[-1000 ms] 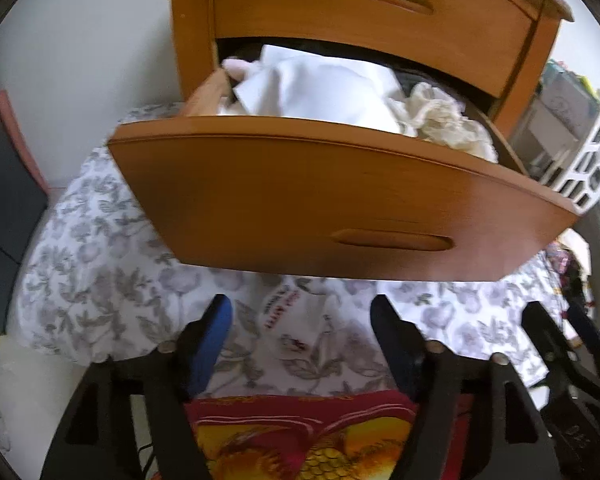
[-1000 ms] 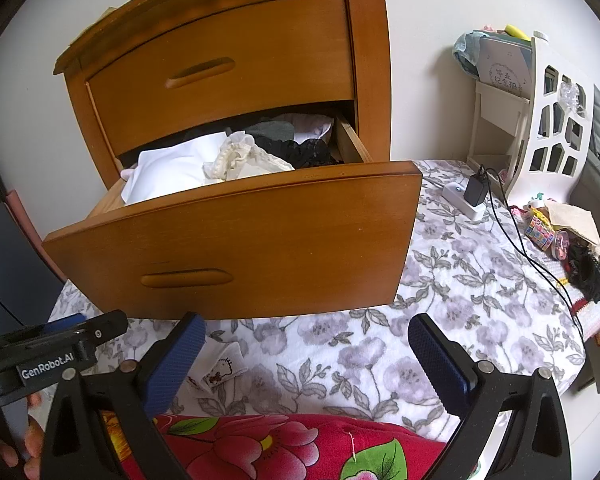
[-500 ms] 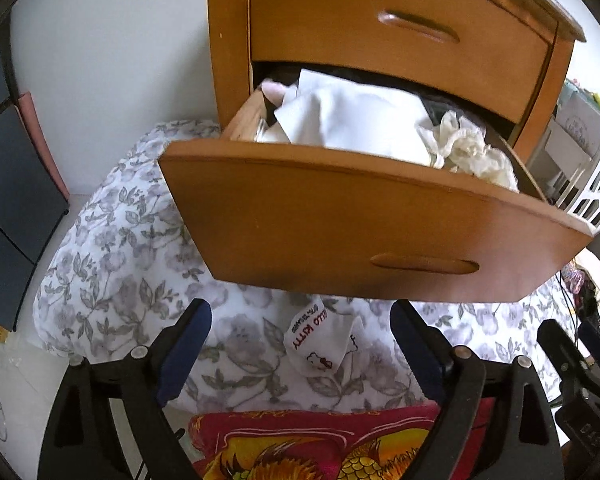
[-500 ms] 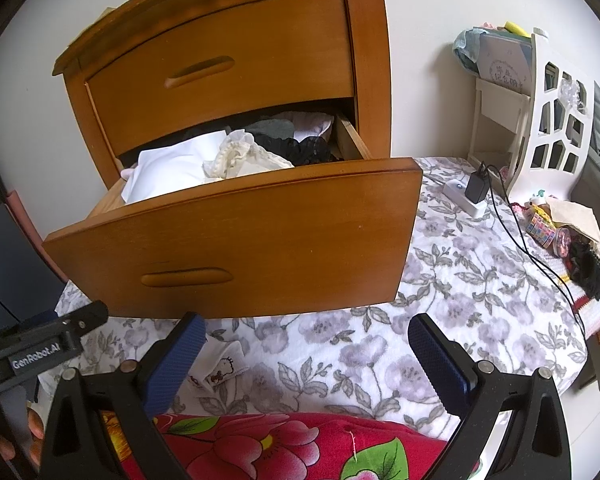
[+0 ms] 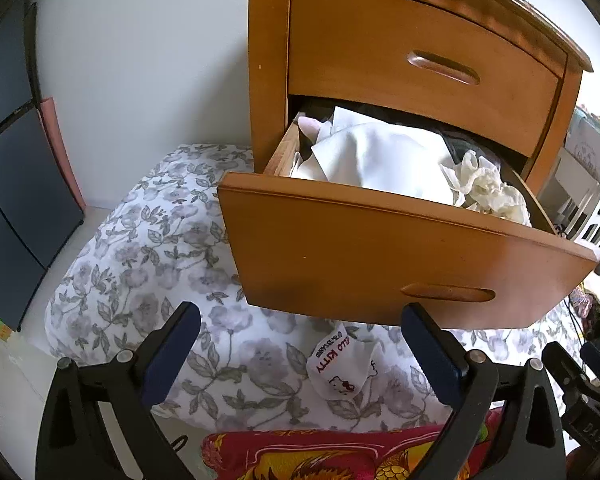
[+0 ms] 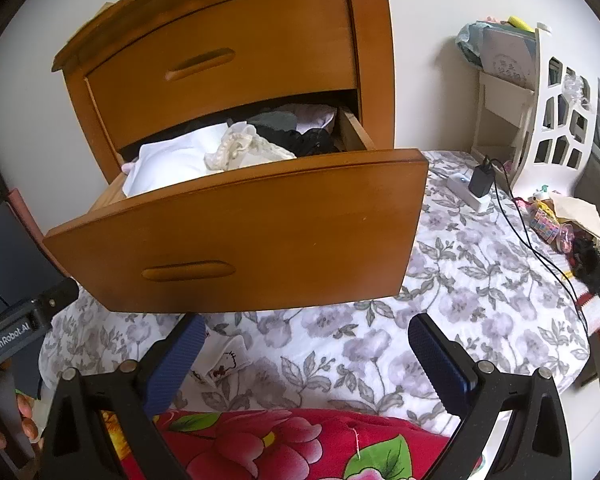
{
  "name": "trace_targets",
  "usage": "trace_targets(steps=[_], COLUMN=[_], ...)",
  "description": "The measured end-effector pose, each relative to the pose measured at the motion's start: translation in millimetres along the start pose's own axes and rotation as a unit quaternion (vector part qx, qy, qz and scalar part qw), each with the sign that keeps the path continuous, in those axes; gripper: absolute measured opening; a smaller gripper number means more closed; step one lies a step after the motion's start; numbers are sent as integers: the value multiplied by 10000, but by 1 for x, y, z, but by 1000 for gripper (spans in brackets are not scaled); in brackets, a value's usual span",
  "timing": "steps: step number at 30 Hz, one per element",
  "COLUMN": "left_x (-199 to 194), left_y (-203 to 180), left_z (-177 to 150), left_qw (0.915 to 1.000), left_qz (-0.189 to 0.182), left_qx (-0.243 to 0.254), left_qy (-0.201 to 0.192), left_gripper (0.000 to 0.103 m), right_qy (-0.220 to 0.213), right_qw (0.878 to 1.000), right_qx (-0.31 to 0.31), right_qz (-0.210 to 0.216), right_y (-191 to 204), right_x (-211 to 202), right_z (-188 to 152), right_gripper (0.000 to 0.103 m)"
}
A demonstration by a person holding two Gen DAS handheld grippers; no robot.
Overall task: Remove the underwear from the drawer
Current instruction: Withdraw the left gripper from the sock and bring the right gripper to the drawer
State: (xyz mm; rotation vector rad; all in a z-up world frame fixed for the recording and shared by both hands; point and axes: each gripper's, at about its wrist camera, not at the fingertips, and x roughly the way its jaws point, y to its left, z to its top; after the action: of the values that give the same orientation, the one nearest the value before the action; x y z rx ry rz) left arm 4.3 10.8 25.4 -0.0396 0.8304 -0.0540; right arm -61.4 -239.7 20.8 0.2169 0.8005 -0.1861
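The lower drawer (image 5: pixel 380 256) of the wooden nightstand stands pulled out over the bed, also seen as drawer (image 6: pixel 240 236). It is filled with white cloth (image 5: pixel 380 160), cream lace (image 5: pixel 484 188) and a dark garment (image 6: pixel 300 138). A white printed pair of underwear (image 5: pixel 340 368) lies loose on the flowered bedspread (image 5: pixel 140 240) under the drawer front. My left gripper (image 5: pixel 300 320) hovers over it, its jaws opening wide, and neither pad touches the cloth. My right gripper (image 6: pixel 306 326) is open and empty, with the underwear (image 6: pixel 222 356) beside its left finger.
A red flowered blanket (image 6: pixel 260 440) lies close below both grippers. A white cut-out shelf (image 6: pixel 540 120) stands at the right, with a charger and cable (image 6: pixel 480 180) and small items (image 6: pixel 560 220) on the bed. A dark panel (image 5: pixel 12 180) is at the left.
The left gripper's jaws have spread wider and its view has swung left and back from the drawer. The underwear now lies off to the right between them. The right gripper has kept still.
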Motion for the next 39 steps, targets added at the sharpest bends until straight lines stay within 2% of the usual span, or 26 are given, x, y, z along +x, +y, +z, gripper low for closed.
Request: trace_targets(steps=[12, 21, 27, 31, 34, 39], left_x=[-14, -23, -27, -28, -28, -24], left_y=[0, 0, 4, 5, 6, 9], left_z=[-1, -1, 1, 1, 1, 0], left_qw=[9993, 9972, 9966, 9961, 9964, 9967], left_qz=[20, -22, -107, -206, -140, -168], left_qx=[85, 205, 147, 127, 93, -28], left_qy=[-372, -720, -806, -850, -831, -793], left_gripper=[100, 100, 100, 100, 100, 100], right_qy=[-4, -5, -480, -562, -554, -928], right_qw=[9999, 9986, 9969, 9954, 9946, 9918], right_qx=[-26, -17, -245, -249, -211, -567], right_qz=[114, 533, 578, 735, 855, 678], right_y=[3, 1, 7, 8, 10, 21], right_x=[-3, -9, -30, -36, -36, -46], right_z=[2, 12, 29, 45, 58, 80], right_gripper=[103, 103, 103, 103, 103, 103])
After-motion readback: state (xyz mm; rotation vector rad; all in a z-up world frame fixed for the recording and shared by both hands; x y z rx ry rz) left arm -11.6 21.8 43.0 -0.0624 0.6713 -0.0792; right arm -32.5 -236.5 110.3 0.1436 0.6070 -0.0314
